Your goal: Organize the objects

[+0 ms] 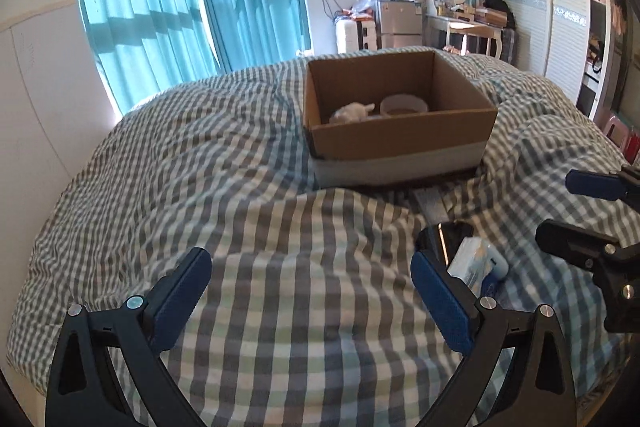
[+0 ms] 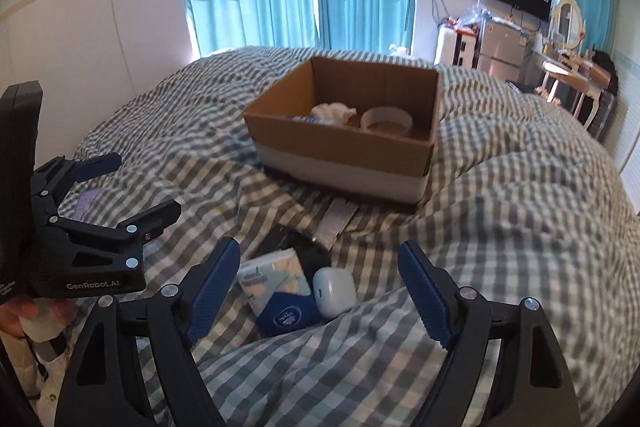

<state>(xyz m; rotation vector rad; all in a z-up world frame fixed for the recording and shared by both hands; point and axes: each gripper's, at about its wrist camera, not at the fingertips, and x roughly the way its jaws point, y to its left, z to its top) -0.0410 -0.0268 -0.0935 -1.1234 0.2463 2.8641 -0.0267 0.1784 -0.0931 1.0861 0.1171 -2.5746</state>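
An open cardboard box (image 1: 400, 143) (image 2: 340, 151) rests on the checked quilt and holds a white crumpled item (image 2: 332, 111) and a pale tape ring (image 2: 386, 123). In front of it lie a blue-and-white tissue pack (image 2: 280, 289) (image 1: 474, 265), a white earbud case (image 2: 334, 291), a black phone (image 2: 298, 247) (image 1: 452, 235) and a grey strip (image 2: 338, 219). My right gripper (image 2: 320, 287) (image 1: 588, 211) is open just above the pack and case, its pads clear of both. My left gripper (image 1: 312, 287) (image 2: 146, 183) hangs open over bare quilt, left of the pack.
The quilt (image 1: 240, 187) bulges in soft folds around the box. A small purple item (image 2: 86, 203) lies under the left gripper. A hand (image 2: 16, 311) holds the left gripper's handle. Curtains, a white wall panel, a fridge and a dressing table stand beyond the bed.
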